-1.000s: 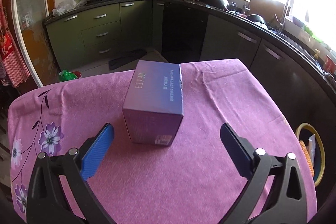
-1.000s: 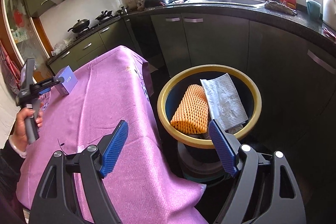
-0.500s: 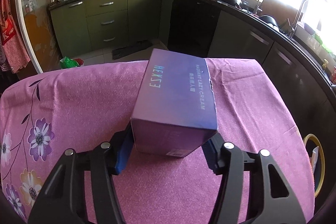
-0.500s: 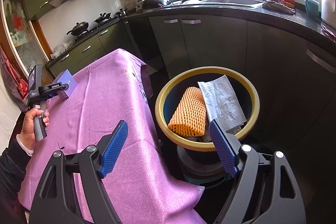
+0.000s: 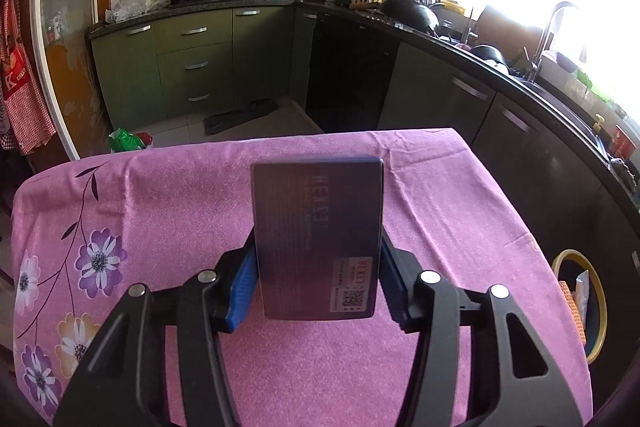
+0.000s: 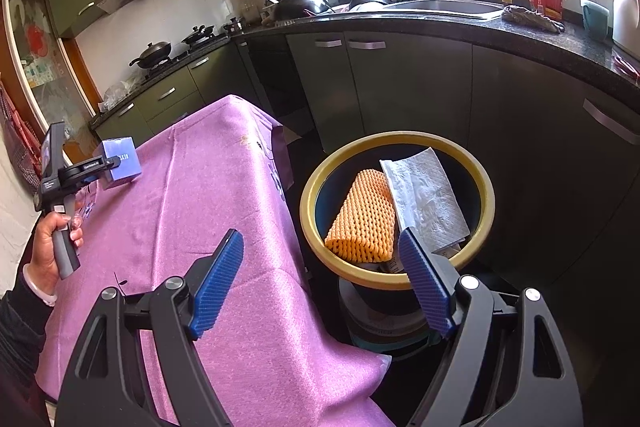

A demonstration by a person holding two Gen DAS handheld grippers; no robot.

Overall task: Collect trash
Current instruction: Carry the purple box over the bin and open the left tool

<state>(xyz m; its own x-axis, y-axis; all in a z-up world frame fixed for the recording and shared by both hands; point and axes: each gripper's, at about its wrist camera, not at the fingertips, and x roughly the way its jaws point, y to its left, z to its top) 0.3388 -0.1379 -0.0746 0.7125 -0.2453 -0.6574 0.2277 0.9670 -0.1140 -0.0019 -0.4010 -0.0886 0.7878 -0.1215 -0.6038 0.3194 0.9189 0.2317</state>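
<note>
Squeezing the purple box (image 5: 318, 239) from both sides, the left gripper (image 5: 316, 279) holds it up above the pink flowered cloth (image 5: 440, 211) on the bench. The right gripper (image 6: 320, 281) has its blue fingers (image 6: 218, 281) wide apart, with nothing in them. It hangs near the yellow-rimmed bin (image 6: 320, 187), which holds an orange foam net (image 6: 362, 219) and a white paper towel (image 6: 426, 199).

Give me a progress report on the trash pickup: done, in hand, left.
Done: an orange foam net and a sheet of paper towel already lie in the yellow-rimmed bin. In hand: the left claw is shut on the purple box, lifted off the pink tablecloth. Left: carry the box to the bin and drop it. The right claw is open and empty.
</note>
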